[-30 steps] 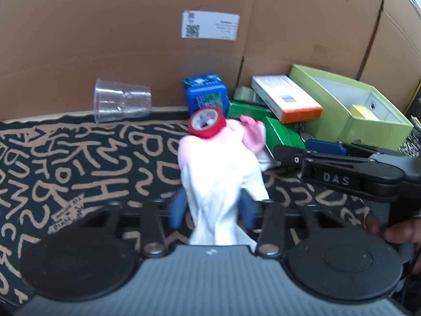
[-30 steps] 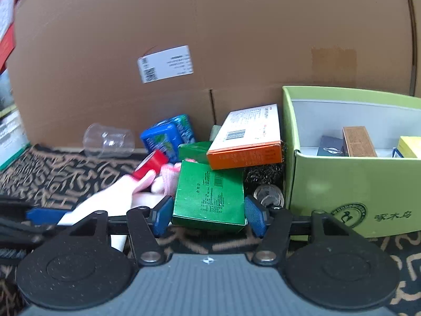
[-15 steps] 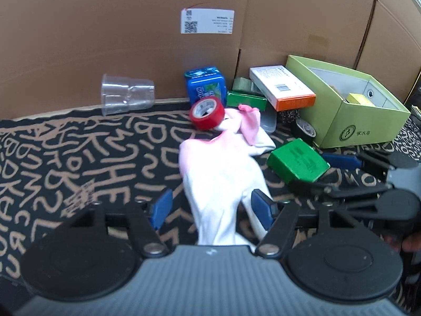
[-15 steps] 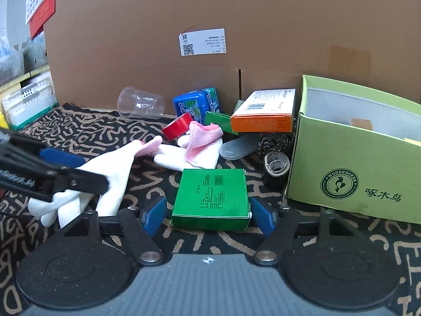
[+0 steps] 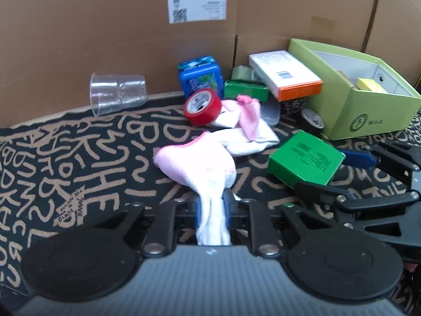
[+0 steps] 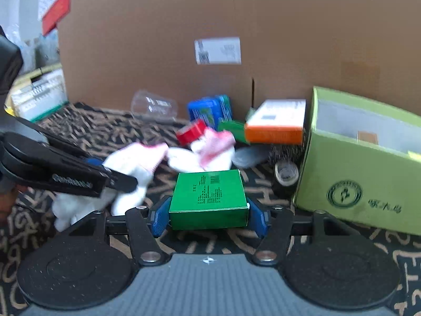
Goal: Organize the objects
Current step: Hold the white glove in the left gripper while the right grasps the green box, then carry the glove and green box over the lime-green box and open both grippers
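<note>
My left gripper (image 5: 212,209) is shut on a white sock with a pink cuff (image 5: 200,163), which trails forward over the patterned mat. My right gripper (image 6: 209,214) is shut on a green box (image 6: 209,197) and holds it just above the mat; the box also shows in the left wrist view (image 5: 306,162). A second white and pink sock (image 5: 244,129) lies by a red tape roll (image 5: 202,106). The open lime-green box (image 6: 360,163) stands at the right, with small items inside.
A clear plastic cup (image 5: 117,93) lies on its side by the cardboard wall (image 5: 105,26). A blue tin (image 5: 201,77), an orange and white box (image 5: 286,77), another green box (image 5: 244,89), a steel scourer and a dark tape roll (image 5: 313,119) crowd the back.
My left gripper has closed on the sock. My right gripper has closed on the green box and drawn it back from the pile, towards the front of the mat.
</note>
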A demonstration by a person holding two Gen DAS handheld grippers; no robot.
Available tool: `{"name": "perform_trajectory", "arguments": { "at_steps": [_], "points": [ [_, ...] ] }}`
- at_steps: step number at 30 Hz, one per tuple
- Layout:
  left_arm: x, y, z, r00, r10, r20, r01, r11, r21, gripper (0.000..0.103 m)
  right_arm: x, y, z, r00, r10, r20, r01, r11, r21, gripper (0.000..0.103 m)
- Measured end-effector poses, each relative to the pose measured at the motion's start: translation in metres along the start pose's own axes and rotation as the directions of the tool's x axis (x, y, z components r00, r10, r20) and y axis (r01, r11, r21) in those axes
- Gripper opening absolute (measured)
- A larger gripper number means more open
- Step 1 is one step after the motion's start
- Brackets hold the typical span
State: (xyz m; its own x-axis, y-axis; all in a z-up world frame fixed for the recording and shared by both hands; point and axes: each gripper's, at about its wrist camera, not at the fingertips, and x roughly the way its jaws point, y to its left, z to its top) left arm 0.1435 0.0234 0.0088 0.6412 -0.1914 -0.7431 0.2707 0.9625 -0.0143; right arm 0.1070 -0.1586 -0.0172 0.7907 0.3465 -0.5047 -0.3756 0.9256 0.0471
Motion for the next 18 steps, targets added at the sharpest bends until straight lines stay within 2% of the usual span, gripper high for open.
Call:
{"name": "perform_trajectory", "arguments": {
  "at_steps": [5,9,13,18],
  "points": [
    [-0.029,-0.015,0.014,0.997,-0.019,0.077,0.016,0.999,0.034,0.014,-0.024,-0.004,0.009,0.994,-0.010,0.107,0.012,1.000,-0.013,0.065],
    [-0.049,-0.032,0.036,0.988,-0.056,0.147,0.047,0.997,0.060,0.014,-0.046,-0.019,0.016,0.978,-0.038,0.204,0.035,0.999,0.021,0.065],
    [-0.060,-0.054,0.064,0.977,-0.088,0.192,0.074,0.994,0.080,0.014,-0.066,-0.046,0.027,0.946,-0.124,0.298,0.103,0.991,0.085,0.065],
    [-0.055,-0.096,0.101,0.967,-0.136,0.214,0.108,0.985,0.136,0.014,-0.076,-0.091,0.039,0.893,-0.289,0.345,0.240,0.954,0.178,0.065]
  ]
}}
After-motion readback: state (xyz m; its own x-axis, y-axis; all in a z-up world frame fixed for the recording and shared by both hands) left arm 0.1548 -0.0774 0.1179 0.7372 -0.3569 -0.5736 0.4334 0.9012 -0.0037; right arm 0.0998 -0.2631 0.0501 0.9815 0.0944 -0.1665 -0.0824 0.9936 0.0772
